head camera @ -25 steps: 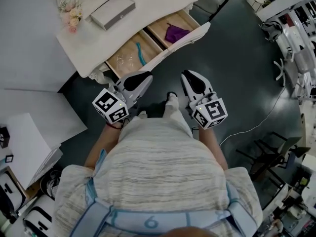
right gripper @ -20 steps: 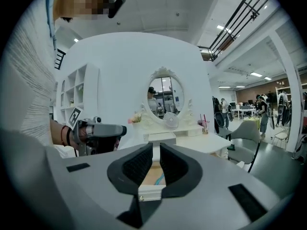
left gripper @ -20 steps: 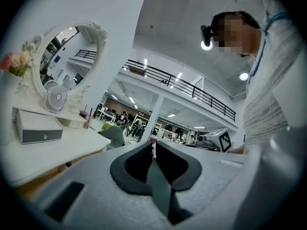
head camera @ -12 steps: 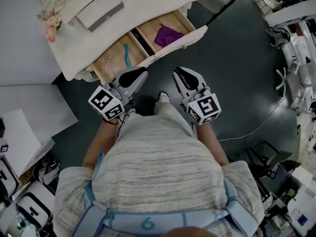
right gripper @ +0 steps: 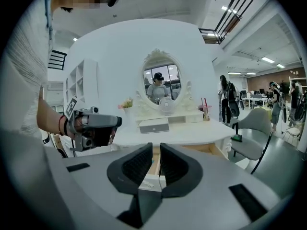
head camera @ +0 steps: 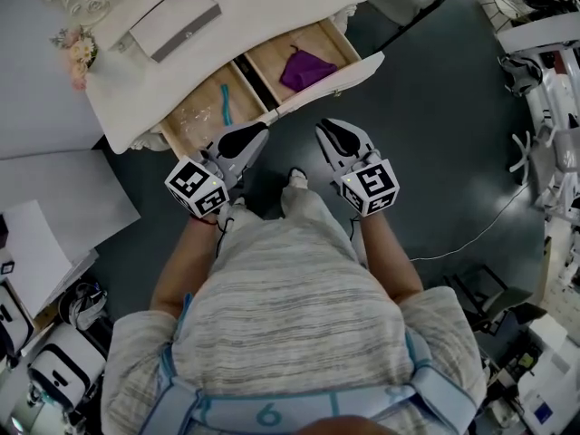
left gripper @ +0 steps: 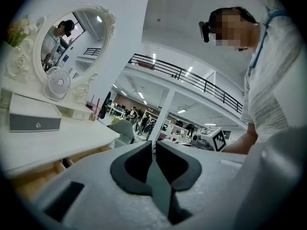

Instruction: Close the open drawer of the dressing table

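Two tools, both clenched empty: my left hand-held gripper (head camera: 256, 134) and right hand-held gripper (head camera: 328, 130) have drawn nearer the open drawer (head camera: 331, 78), upper centre of frame. Front seemingly untouched, so the push is still ahead.

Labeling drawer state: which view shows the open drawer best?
Head view: the open drawer is seen from above, with both compartments and the purple cloth inside. The right gripper view shows only a low wooden strip of it; the left gripper view shows a blurred wooden edge at lower left.
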Motion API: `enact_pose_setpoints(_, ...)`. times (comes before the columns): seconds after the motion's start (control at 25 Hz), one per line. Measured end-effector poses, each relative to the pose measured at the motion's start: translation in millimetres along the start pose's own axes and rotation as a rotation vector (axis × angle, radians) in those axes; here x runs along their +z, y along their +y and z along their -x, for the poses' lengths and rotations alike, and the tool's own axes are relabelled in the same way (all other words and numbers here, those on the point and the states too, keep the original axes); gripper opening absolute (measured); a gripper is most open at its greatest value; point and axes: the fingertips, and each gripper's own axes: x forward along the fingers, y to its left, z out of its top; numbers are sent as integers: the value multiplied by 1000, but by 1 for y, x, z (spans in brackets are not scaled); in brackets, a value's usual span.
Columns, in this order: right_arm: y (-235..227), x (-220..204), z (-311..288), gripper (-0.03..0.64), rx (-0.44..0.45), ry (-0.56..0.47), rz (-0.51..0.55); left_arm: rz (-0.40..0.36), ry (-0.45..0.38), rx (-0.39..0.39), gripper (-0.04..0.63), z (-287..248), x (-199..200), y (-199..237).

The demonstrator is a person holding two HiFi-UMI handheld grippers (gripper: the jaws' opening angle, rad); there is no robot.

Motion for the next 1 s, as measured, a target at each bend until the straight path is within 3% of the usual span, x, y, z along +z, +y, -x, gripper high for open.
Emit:
enact_pose_setpoints(0.28, -23, -29, -20, 17, 8, 49, -16, 23, 53, 24, 35, -18, -25, 22)
enact_pose_setpoints(0.44, -33, -41, -27, 61, 5, 69, -27, 40, 81, 27, 37, -27, -41, 29)
enact_pose_setpoints(1.0, -83, -106, -58, 104, -38, 216, -27, 97, 153, 36, 37, -56, -85, 40)
